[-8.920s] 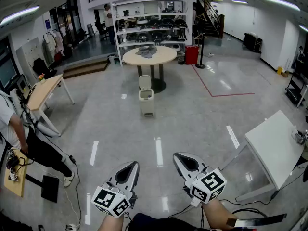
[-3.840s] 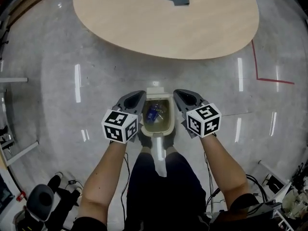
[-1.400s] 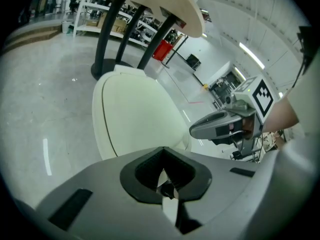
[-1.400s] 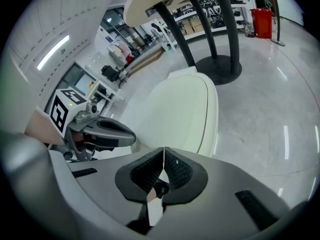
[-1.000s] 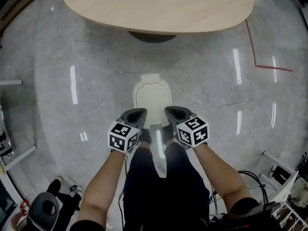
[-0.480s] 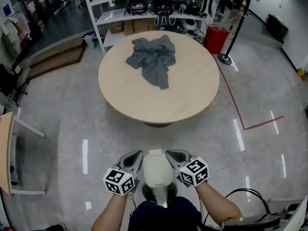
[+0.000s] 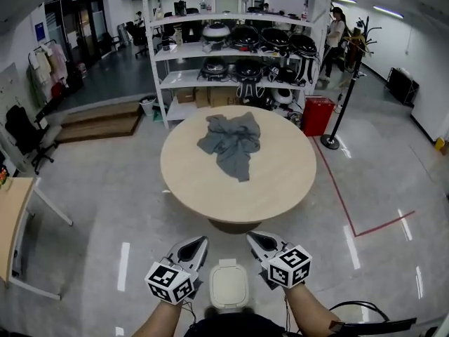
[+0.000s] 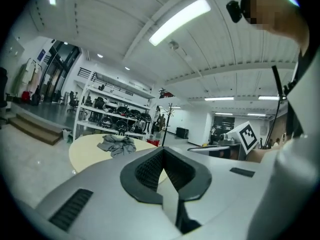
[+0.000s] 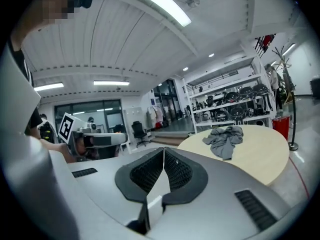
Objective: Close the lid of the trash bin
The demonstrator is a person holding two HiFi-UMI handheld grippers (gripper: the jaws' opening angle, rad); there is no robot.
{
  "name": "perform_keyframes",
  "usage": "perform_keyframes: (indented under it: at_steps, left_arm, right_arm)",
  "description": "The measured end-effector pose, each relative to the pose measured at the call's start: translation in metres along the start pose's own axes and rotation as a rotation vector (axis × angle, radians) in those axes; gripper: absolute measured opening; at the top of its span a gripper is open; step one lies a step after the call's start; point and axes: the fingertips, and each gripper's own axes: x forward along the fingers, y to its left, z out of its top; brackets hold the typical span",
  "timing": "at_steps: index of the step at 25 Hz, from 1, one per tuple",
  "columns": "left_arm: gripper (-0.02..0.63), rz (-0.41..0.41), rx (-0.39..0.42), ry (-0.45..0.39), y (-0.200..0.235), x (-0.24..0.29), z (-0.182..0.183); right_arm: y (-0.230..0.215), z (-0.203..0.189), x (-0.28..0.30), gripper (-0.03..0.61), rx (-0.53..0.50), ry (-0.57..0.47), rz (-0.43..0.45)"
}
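Where the head view's left edge cuts it off, a wooden desk [image 7: 10,220] stands on the grey floor, with a black chair [image 7: 27,133] and low wooden steps [image 7: 98,121] farther back. Low in that view the left gripper [image 7: 197,242] is held just left of the trash bin [image 7: 229,286], and its own view shows its jaws pressed together with nothing between them. The trash bin stands on the floor at the very bottom of the head view, between the two grippers and close to the person, and its pale lid [image 7: 229,282] lies flat and shut. Beyond it is a round table [image 7: 280,181] with a crumpled grey cloth [image 7: 231,142] on top, and white shelving [image 7: 238,48] behind. The right gripper [image 7: 252,237] is just right of the bin, its jaws likewise closed on nothing in its own view. Farther right are a red container [image 7: 318,116], a coat stand [image 7: 344,97] and a red line [image 7: 344,202] on the floor.
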Motion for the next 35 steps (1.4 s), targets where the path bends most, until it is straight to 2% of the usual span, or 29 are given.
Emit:
perform_keyframes:
  at_steps: [3, 7, 14, 18, 21, 26, 28, 30, 35]
  left_arm:
    - [-0.002, -0.003, -0.01, -0.022, -0.009, -0.002, 0.009]
    - [-0.001, -0.003, -0.011, -0.002, -0.025, -0.005, 0.004]
    - [0.0, 0.057, -0.021, 0.063, -0.052, -0.025, -0.03]
    - [0.0, 0.096, -0.023, 0.075, -0.067, -0.031, -0.039]
    - [0.0, 0.094, -0.015, 0.072, -0.082, -0.046, -0.043]
    - [-0.001, 0.048, 0.02, 0.014, -0.109, -0.09, -0.043]
    - [0.0, 0.035, 0.006, 0.004, -0.121, -0.115, -0.05]
    - [0.0, 0.038, -0.022, -0.002, -0.126, -0.147, -0.06]
    - [0.0, -0.009, -0.02, -0.017, -0.151, -0.221, -0.078]
  right_arm:
    - [0.0, 0.013, -0.008, 0.011, -0.02, -0.019, 0.004]
    - [0.007, 0.022, -0.021, 0.011, -0.028, -0.034, 0.024]
    - [0.02, -0.001, -0.052, 0.011, -0.016, -0.034, 0.067]
    - [0.02, -0.011, -0.065, 0.011, -0.007, -0.03, 0.098]
    - [0.03, -0.014, -0.075, 0.011, -0.017, -0.034, 0.097]
    - [0.077, -0.017, -0.104, 0.011, -0.068, -0.065, 0.071]
    - [0.1, -0.023, -0.119, 0.011, -0.074, -0.082, 0.039]
    - [0.126, -0.033, -0.134, 0.011, -0.063, -0.101, 0.012]
    - [0.194, -0.067, -0.169, 0.011, -0.042, -0.076, -0.013]
